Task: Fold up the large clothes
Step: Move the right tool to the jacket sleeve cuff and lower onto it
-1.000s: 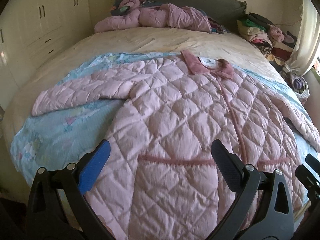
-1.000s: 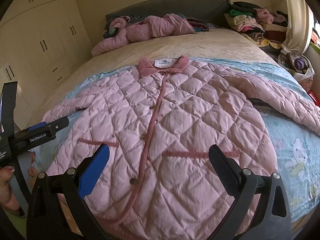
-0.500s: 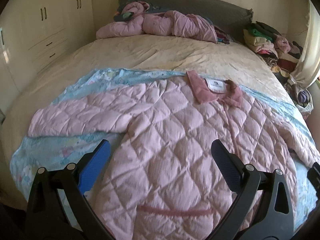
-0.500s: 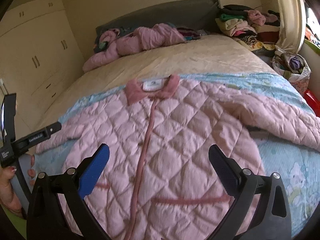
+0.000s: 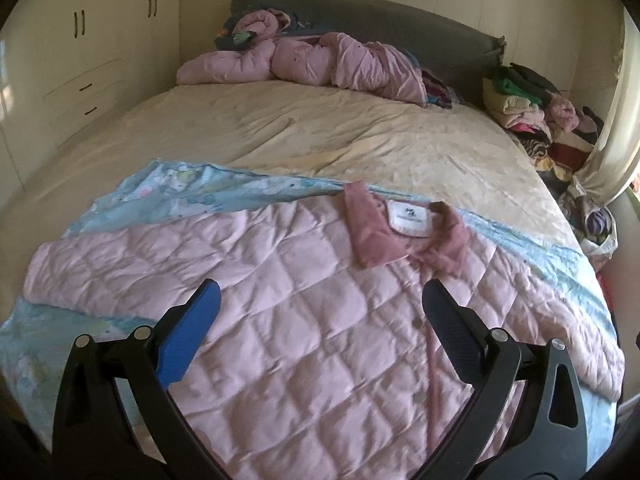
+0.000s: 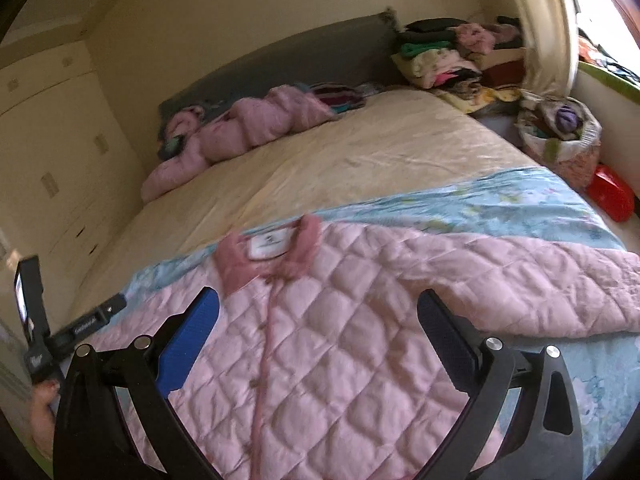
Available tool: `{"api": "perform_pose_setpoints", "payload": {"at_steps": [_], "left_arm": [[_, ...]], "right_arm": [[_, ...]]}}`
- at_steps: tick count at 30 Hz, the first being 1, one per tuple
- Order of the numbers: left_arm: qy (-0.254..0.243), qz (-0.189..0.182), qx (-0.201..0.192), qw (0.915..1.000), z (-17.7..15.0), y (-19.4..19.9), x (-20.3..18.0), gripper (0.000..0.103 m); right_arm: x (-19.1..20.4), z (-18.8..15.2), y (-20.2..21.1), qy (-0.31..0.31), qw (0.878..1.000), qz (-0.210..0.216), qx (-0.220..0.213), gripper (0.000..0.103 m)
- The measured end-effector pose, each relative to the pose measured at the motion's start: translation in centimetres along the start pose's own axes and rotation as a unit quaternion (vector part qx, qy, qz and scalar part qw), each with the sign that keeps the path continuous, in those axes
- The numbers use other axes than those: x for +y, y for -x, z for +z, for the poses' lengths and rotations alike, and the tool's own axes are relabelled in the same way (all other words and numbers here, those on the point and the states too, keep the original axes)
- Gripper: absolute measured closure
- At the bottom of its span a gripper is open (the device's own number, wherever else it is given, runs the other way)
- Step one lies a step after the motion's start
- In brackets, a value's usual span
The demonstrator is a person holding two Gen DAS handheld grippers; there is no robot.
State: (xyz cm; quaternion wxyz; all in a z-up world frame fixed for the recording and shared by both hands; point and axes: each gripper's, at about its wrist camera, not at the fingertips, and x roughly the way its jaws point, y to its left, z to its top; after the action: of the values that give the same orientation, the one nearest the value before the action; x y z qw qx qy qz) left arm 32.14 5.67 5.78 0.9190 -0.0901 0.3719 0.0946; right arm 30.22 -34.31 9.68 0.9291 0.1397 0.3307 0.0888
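On the bed (image 5: 360,136), over a blue sheet (image 6: 500,204), the pink coat (image 5: 304,320) lies flat, buttoned, sleeves spread, ready for folding. You hold the left gripper (image 5: 320,304) and the right gripper (image 6: 318,308) above it, both wide apart, holding nothing.

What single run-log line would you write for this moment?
stage: before first fold | pink quilted coat: flat, front up, sleeves spread | left claw: open, empty | right claw: open, empty | under coat: blue blanket
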Motion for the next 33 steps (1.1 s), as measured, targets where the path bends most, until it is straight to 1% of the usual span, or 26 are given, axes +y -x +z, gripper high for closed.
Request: {"api": "perform_pose_setpoints", "payload": {"at_steps": [3, 5, 10, 13, 15, 18, 21, 24, 28, 31, 33], "left_arm": [[-0.002, -0.009, 0.007, 0.9999, -0.3, -1.2, -1.6, 0.009], [0.002, -0.026, 0.019, 0.9995, -1.0, -2.3, -2.8, 0.009], [-0.02, -0.02, 0.027, 0.9992, -2.8, -4.8, -5.2, 0.009], [-0.033, -0.013, 0.039, 0.9986, -3.8, -6.0, -5.9, 0.009], [-0.044, -0.011, 0.039, 0.9982, -4.4, -6.4, -6.4, 0.009], [-0.05, -0.017, 0.046, 0.9975, -5.1, -7.3, -6.9, 0.009], [-0.061, -0.016, 0.055, 0.9965, -5.9, -8.1, -7.5, 0.009], [-0.071, -0.023, 0.067, 0.995, -6.7, -9.0, -8.0, 0.009], [-0.079, -0.029, 0.082, 0.9931, -7.6, -10.0, -8.5, 0.009], [-0.089, -0.023, 0.083, 0.9923, -8.2, -10.4, -8.9, 0.009], [-0.094, -0.022, 0.085, 0.9917, -8.5, -10.6, -9.1, 0.009]], "right_arm": [[-2.2, 1.2, -0.5, -0.019, 1.0, -0.02, -0.011, 0.004], [-3.8, 1.6, -0.9, -0.034, 0.999, -0.03, -0.012, 0.004], [-8.9, 1.7, -2.7, -0.087, 0.993, -0.077, -0.009, 0.004], [-11.9, 0.7, -3.8, -0.123, 0.987, -0.106, -0.003, 0.004], [-13.7, -0.1, -4.4, -0.147, 0.982, -0.121, 0.001, 0.004], [-16.2, -0.9, -5.0, -0.177, 0.973, -0.146, 0.006, 0.004], [-18.0, -1.6, -5.4, -0.195, 0.967, -0.166, 0.006, 0.004], [-19.7, -2.2, -5.9, -0.212, 0.96, -0.181, 0.005, 0.004], [-22.4, -3.7, -6.0, -0.249, 0.946, -0.207, -0.003, 0.004], [-25.3, -5.2, -5.9, -0.306, 0.925, -0.226, -0.007, 0.004], [-27.6, -6.6, -5.6, -0.356, 0.904, -0.238, -0.01, 0.004]]}}
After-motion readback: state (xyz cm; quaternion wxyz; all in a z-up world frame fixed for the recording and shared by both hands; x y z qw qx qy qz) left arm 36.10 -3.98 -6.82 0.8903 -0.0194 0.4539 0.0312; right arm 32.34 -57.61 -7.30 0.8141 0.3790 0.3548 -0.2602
